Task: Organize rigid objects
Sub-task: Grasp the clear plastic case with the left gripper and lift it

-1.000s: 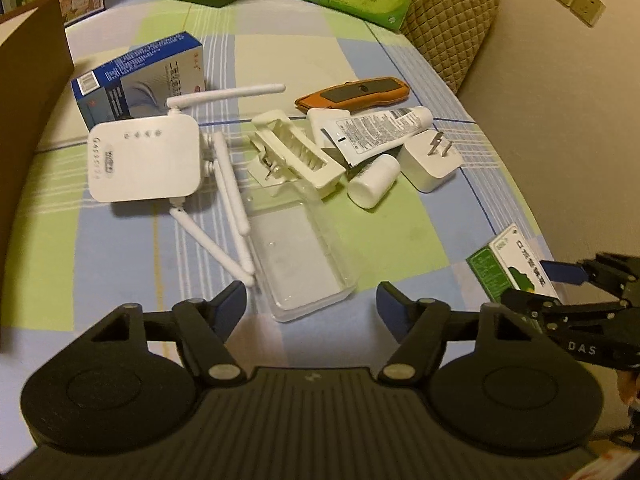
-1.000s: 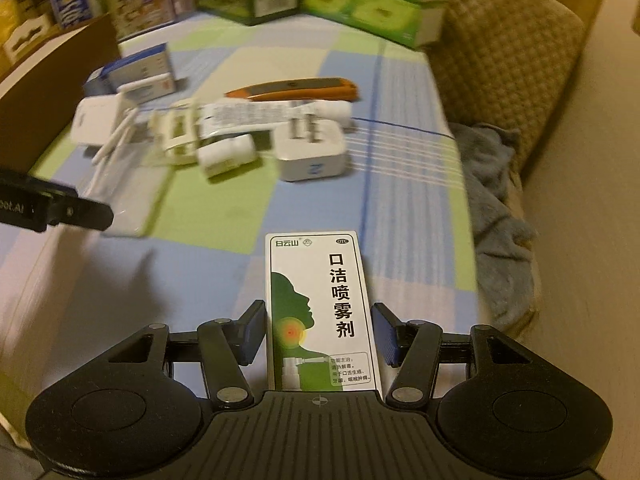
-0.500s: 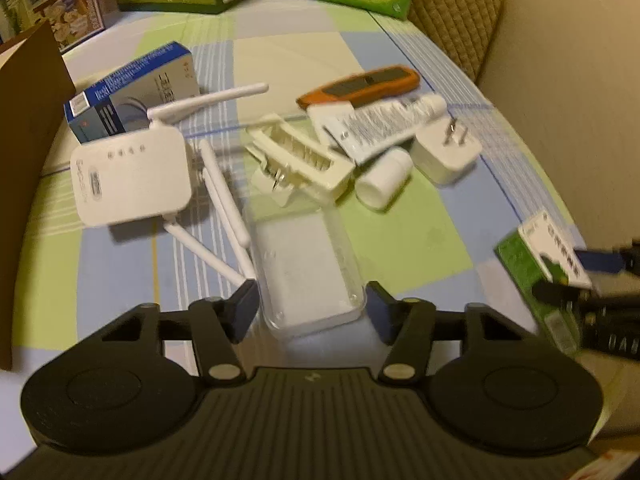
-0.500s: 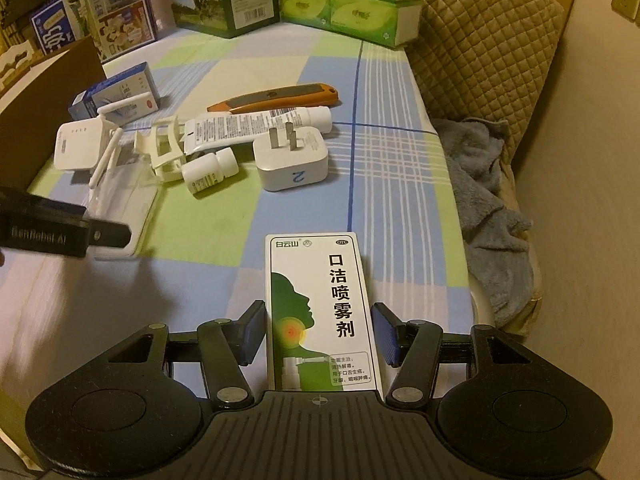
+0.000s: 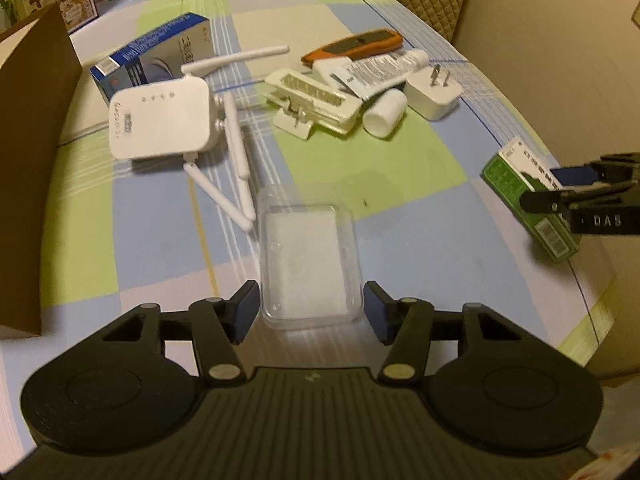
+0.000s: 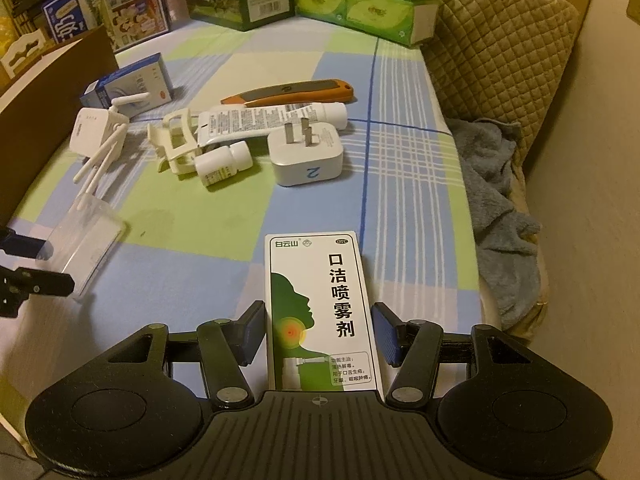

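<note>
A clear plastic box (image 5: pixel 310 264) lies on the checked cloth between the open fingers of my left gripper (image 5: pixel 310 312); a small gap shows on each side. It also shows in the right wrist view (image 6: pixel 86 236). My right gripper (image 6: pixel 322 332) is shut on a green and white spray box (image 6: pixel 322 312), seen at the right of the left wrist view (image 5: pixel 528 196). A white router (image 5: pixel 160 120), white clip holder (image 5: pixel 312 104), tube (image 5: pixel 380 70), small bottle (image 5: pixel 384 114), plug adapter (image 5: pixel 434 94), orange utility knife (image 5: pixel 356 46) and blue box (image 5: pixel 152 54) lie beyond.
A brown cardboard wall (image 5: pixel 32 152) stands at the left. Green tissue packs (image 6: pixel 372 4) and printed cartons (image 6: pixel 108 12) line the far edge. A quilted cushion (image 6: pixel 500 36) and a blue-grey towel (image 6: pixel 500 208) sit at the right edge.
My left gripper has moved forward so that its fingers now straddle the near end of the clear box. My right gripper still holds the spray box, lifted a little off the cloth.
</note>
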A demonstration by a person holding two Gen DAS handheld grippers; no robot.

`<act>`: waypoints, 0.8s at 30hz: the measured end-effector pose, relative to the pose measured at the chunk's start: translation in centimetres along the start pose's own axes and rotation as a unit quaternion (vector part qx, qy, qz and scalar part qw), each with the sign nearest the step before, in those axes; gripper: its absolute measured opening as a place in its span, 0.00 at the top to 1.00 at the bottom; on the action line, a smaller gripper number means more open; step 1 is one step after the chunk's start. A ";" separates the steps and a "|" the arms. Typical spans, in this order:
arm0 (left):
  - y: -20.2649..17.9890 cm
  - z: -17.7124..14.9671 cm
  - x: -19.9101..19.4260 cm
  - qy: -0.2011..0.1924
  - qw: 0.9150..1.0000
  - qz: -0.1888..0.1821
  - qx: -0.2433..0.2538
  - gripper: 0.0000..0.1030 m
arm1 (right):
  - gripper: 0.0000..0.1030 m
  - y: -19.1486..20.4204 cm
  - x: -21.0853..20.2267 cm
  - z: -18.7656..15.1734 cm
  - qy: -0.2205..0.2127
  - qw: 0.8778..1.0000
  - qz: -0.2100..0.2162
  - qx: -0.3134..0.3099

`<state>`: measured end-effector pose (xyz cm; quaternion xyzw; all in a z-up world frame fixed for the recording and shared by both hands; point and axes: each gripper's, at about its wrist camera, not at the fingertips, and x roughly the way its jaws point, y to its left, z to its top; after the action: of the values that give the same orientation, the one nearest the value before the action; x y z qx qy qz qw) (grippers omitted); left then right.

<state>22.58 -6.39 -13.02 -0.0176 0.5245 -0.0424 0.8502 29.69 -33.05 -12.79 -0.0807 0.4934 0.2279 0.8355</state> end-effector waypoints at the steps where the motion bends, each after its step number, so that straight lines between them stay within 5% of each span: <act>1: 0.0 0.2 0.1 -0.002 1.000 0.004 -0.001 0.47 | 0.48 0.0 0.0 0.0 0.001 1.000 0.001 -0.001; 24: -1.0 2.2 1.8 -0.001 1.000 0.031 -0.003 0.50 | 0.49 -0.4 1.3 0.5 0.011 1.000 0.016 -0.002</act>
<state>25.26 -7.58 -13.54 -0.0038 0.5243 -0.0147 0.8514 30.77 -32.80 -13.67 -0.0769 0.5033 0.2416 0.8261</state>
